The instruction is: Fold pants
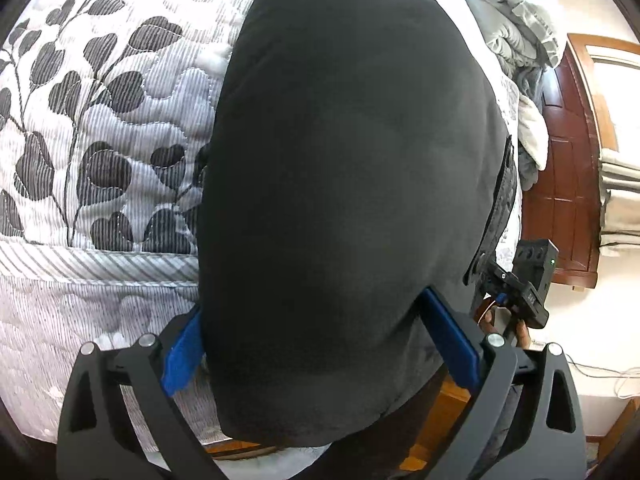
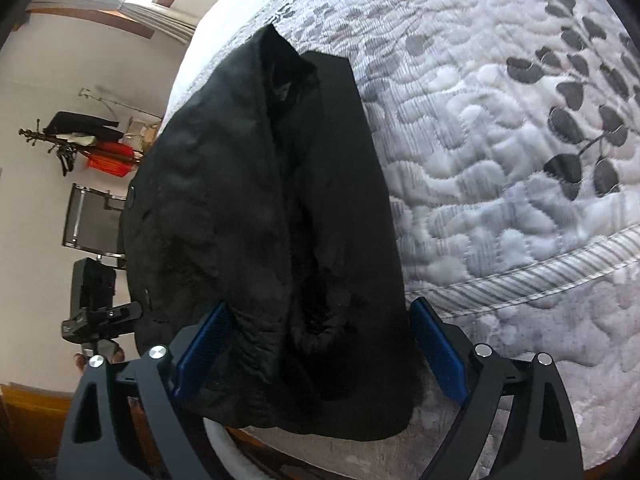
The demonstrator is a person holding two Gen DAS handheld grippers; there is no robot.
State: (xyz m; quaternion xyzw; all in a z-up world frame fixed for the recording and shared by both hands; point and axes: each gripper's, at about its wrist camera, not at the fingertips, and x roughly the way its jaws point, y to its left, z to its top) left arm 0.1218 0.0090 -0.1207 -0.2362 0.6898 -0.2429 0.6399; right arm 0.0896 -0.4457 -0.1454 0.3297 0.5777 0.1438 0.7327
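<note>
Around us we see a bed with a quilted bedspread point(image 1: 100, 128), white and printed with grey leaves, its striped border running along the near edge. In the left wrist view a crumpled grey blanket point(image 1: 516, 12) lies at the far corner of the bed, with a dark red wooden door point(image 1: 568, 184) beyond it. In the right wrist view a black chair point(image 2: 92, 220) stands against the wall, and above it a rack carries dark clothes and something red point(image 2: 110, 160).

The black pants point(image 1: 344, 184) lie lengthwise on the bedspread, their near end hanging over the bed's edge. They fill the middle of both views and hide the bed under them.

Our left claw point(image 1: 320, 344) points steeply down, its blue pads on either side of the cloth's near end. The cloth bulges over both pads, so we cannot tell whether they press it.

Our right claw point(image 2: 320, 344) also tilts down. Its jaws stand wide, with the bunched waist end of the pants point(image 2: 272, 216) between them; the right pad stands clear of the cloth, while the left sits at its edge.
</note>
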